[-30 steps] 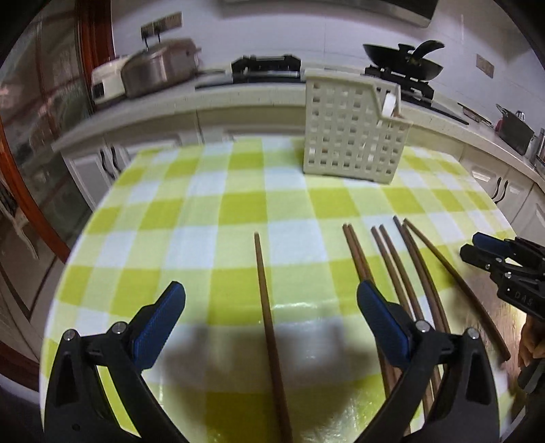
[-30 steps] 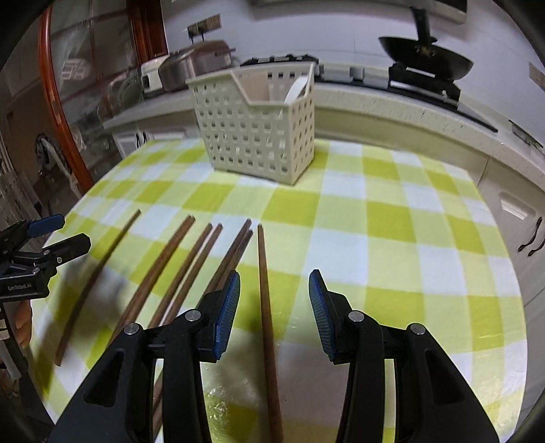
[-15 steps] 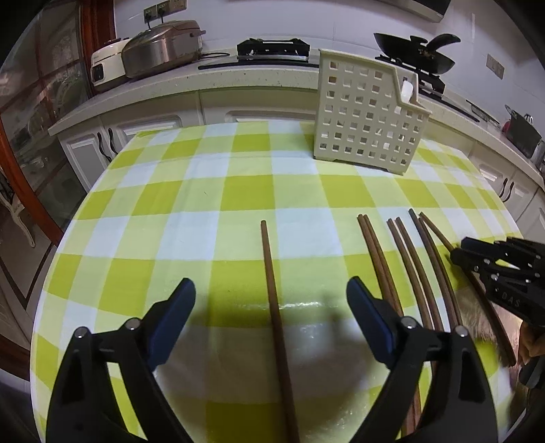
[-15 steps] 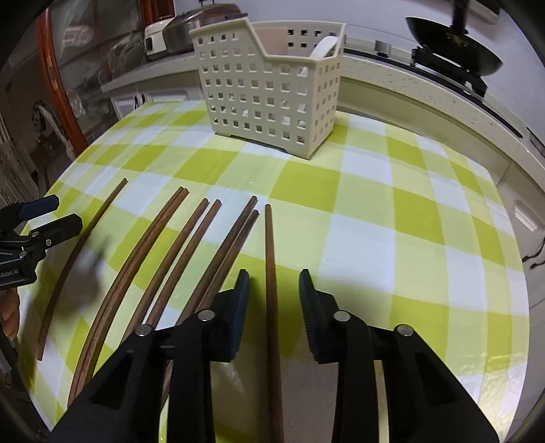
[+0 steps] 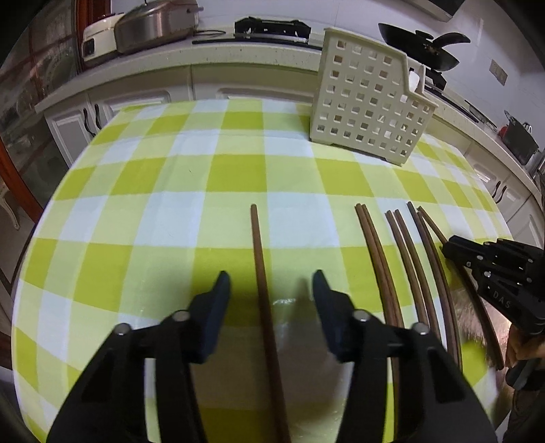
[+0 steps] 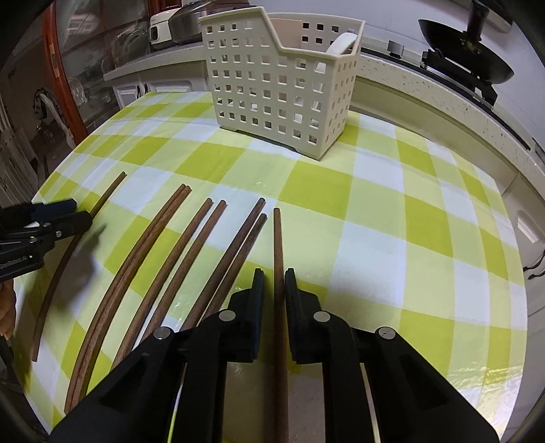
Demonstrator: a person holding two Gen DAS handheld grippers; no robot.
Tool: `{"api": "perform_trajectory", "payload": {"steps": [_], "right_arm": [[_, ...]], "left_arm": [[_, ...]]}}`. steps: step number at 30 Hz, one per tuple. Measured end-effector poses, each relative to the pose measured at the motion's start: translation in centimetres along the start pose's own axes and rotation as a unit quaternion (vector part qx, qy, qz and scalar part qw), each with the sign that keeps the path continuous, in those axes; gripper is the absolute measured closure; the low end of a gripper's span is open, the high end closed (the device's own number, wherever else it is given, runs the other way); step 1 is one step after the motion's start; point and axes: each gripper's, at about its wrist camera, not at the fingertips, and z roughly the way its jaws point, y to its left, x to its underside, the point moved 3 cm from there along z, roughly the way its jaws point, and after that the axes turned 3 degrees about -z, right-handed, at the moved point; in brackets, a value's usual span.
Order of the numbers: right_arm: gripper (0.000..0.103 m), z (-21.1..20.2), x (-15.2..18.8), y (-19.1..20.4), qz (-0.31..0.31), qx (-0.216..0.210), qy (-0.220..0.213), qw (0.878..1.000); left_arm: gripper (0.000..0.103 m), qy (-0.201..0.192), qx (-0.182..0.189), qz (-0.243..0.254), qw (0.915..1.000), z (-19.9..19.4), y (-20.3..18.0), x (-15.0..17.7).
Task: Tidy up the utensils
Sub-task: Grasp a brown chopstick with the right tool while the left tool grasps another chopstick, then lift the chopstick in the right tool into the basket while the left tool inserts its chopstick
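Note:
Several brown chopsticks lie side by side on the green-checked tablecloth [image 5: 238, 170]. My left gripper [image 5: 271, 284] straddles the lone chopstick [image 5: 258, 245] on the left. Its jaws are closing, and cloth still shows on both sides of the stick. In the right wrist view my right gripper [image 6: 274, 274] brackets the rightmost chopstick [image 6: 277, 238]. Those jaws are closing too, with thin gaps left beside the stick. A cream perforated basket [image 6: 279, 88] stands upright at the far side of the table with a white utensil handle [image 6: 340, 46] in it.
Three pairs of chopsticks [image 6: 201, 238] lie between the two gripped-at sticks. Beyond the table runs a counter with a rice cooker [image 5: 150, 25] and a black wok [image 5: 425, 47]. Cabinet doors [image 5: 75, 126] stand past the table's left edge.
Both grippers have sunk closer to the table and narrowed their jaws around their chopsticks, the left from wide apart to about half, the right to nearly closed. The chopsticks have not moved.

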Motion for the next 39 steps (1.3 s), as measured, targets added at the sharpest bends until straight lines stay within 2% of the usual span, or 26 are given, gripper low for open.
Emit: {"api": "perform_trajectory", "payload": {"steps": [5, 8, 18, 19, 20, 26, 39], "right_arm": [[0.091, 0.0, 0.0, -0.1, 0.001, -0.004, -0.001, 1.000], [0.091, 0.0, 0.0, -0.2, -0.002, -0.007, 0.001, 1.000], [0.093, 0.0, -0.1, -0.1, -0.011, -0.005, 0.004, 1.000], [0.096, 0.1, -0.1, -0.1, -0.011, -0.004, 0.004, 1.000], [0.096, 0.1, -0.1, -0.2, -0.008, -0.006, 0.003, 1.000], [0.096, -0.8, 0.2, -0.6, 0.016, -0.019, -0.019, 1.000], [0.096, -8.6, -2.0, -1.1, 0.034, -0.028, -0.129, 0.991]], "left_arm": [[0.077, 0.013, -0.012, 0.006, 0.9998, 0.7, -0.4, 0.1], [0.084, 0.016, -0.025, 0.014, 0.9995, 1.1, -0.5, 0.0], [0.087, 0.019, -0.058, 0.046, 0.9970, 1.6, -1.0, -0.3], [0.089, 0.019, -0.056, 0.047, 0.9971, 1.6, -1.0, -0.3], [0.097, 0.019, -0.052, 0.044, 0.9975, 1.6, -1.0, -0.3], [0.097, 0.014, -0.021, 0.021, 0.9995, 1.1, -0.6, -0.3], [0.097, -0.082, 0.019, 0.024, 0.9962, -7.1, -2.4, -2.0]]}}
